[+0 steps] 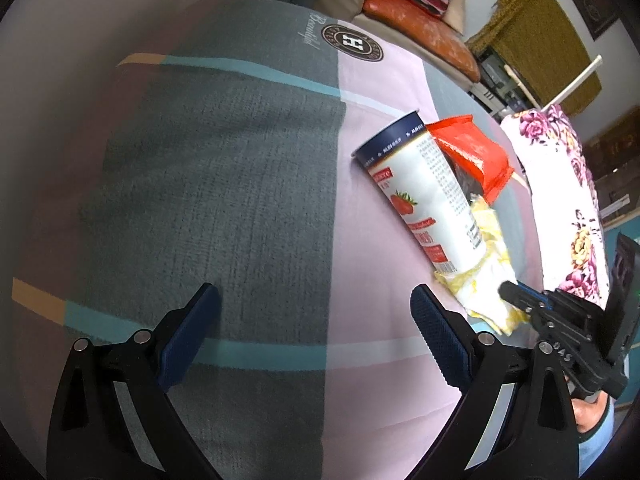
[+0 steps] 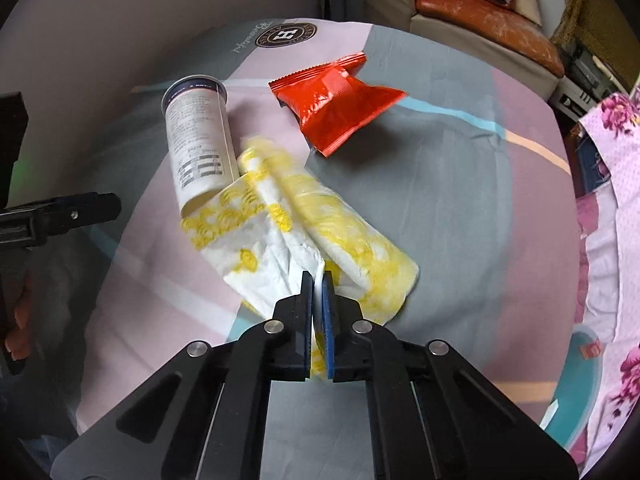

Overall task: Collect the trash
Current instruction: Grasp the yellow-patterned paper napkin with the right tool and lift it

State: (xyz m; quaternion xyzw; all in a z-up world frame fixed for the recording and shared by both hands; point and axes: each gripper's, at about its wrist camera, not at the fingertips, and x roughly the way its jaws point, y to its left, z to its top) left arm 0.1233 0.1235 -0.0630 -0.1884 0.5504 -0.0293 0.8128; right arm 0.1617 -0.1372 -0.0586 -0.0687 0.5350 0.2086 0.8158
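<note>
Three pieces of trash lie on a bench draped in a grey, pink and teal cloth point(image 2: 440, 184): a cup point(image 2: 200, 140) on its side, a red packet point(image 2: 340, 100) just beyond it, and a yellow-patterned wrapper point(image 2: 320, 240) touching the cup's near end. Far behind stands a sofa with an orange cushion point(image 2: 480, 12). Right gripper point(image 2: 317, 280) has its fingers pressed together, pinching the wrapper's near edge. Left gripper point(image 1: 316, 304) hangs over bare cloth, fingers spread wide, holding nothing.
</note>
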